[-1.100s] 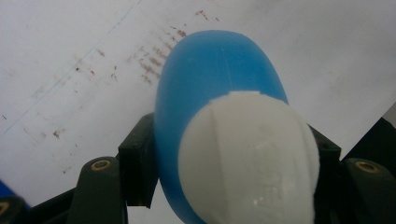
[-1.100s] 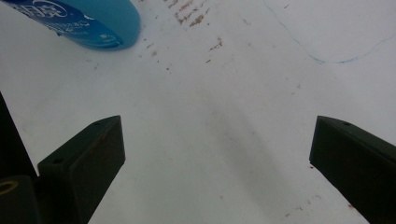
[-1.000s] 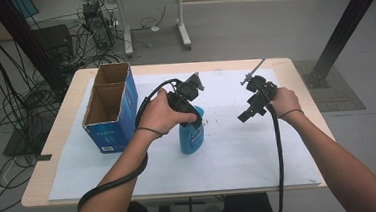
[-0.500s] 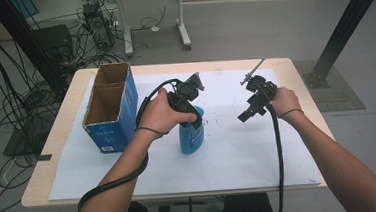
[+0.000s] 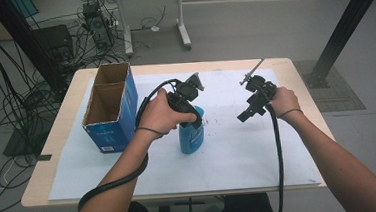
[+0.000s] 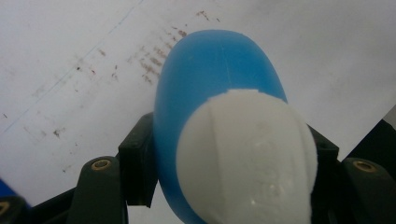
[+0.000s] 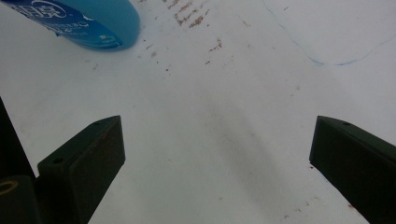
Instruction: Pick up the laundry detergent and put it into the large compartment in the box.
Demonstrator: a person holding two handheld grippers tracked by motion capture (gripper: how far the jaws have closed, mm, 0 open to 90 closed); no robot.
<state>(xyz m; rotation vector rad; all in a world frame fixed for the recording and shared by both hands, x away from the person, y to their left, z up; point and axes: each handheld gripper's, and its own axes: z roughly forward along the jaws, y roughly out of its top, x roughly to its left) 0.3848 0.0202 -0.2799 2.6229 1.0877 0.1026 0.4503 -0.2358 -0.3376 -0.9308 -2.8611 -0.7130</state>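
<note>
High view has my left gripper (image 5: pixel 193 116) pinching the blue bottle (image 5: pixel 190 137), upright on the counter (image 5: pixel 259 151) beside the cardboard box (image 5: pixel 110 107). My right gripper (image 5: pixel 244 116) hovers nearby, jaws spread, holding nothing. Smooth, rounded plastic under a domed white cap (image 6: pixel 247 154) could slip or twist from my grip if I tilt it; the white paper cover is stained.
</note>
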